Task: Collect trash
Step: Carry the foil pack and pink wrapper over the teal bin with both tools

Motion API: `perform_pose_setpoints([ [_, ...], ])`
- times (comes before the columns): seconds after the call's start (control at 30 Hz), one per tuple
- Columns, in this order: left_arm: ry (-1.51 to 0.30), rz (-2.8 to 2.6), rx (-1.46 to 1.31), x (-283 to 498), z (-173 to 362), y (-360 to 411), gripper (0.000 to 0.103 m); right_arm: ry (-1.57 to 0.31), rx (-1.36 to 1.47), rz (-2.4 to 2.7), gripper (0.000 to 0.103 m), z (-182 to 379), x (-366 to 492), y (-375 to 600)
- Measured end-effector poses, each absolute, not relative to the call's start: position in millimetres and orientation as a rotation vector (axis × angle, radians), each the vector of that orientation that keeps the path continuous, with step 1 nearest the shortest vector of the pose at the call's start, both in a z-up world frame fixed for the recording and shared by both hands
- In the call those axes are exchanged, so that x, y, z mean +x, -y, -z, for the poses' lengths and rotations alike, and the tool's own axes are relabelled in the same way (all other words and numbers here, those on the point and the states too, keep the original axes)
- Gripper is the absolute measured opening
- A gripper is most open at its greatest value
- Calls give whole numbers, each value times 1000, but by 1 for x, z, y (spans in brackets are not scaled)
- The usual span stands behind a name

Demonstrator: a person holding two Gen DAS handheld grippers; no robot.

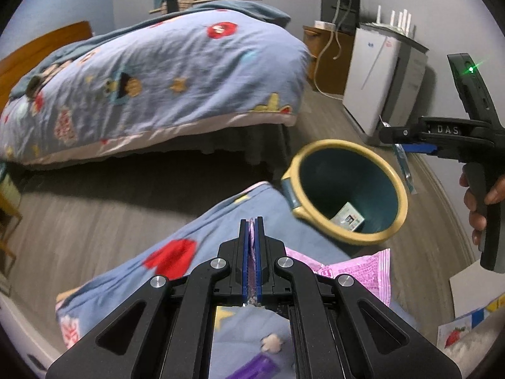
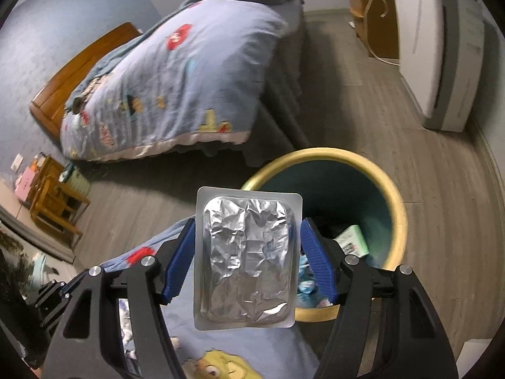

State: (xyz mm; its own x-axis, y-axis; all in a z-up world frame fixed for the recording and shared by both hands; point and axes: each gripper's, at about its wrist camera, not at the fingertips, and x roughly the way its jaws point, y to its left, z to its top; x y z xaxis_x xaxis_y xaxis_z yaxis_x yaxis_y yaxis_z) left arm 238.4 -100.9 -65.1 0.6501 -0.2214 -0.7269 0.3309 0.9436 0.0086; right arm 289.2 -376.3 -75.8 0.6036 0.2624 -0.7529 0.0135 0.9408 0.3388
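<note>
Above bin [image 2: 318,158]: right gripper [image 2: 247,262] spread around foil pack [image 2: 246,259]; left gripper [image 1: 251,252] level, pinching pink wrapper [image 1: 363,271]

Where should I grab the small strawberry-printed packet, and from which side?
Pinch the strawberry packet by its left edge, coming in low from the side of the pink wrapper. It looks thin and lies flat, so only an edge offers purchase, and its right part is out of view. The left gripper is shut on that wrapper.
</note>
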Motion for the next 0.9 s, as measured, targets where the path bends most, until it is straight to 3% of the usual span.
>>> perform_pose_setpoints([
  [0.9,-847,372,315,307,119,221,4,-943,348,-6,66,123,311,431],
])
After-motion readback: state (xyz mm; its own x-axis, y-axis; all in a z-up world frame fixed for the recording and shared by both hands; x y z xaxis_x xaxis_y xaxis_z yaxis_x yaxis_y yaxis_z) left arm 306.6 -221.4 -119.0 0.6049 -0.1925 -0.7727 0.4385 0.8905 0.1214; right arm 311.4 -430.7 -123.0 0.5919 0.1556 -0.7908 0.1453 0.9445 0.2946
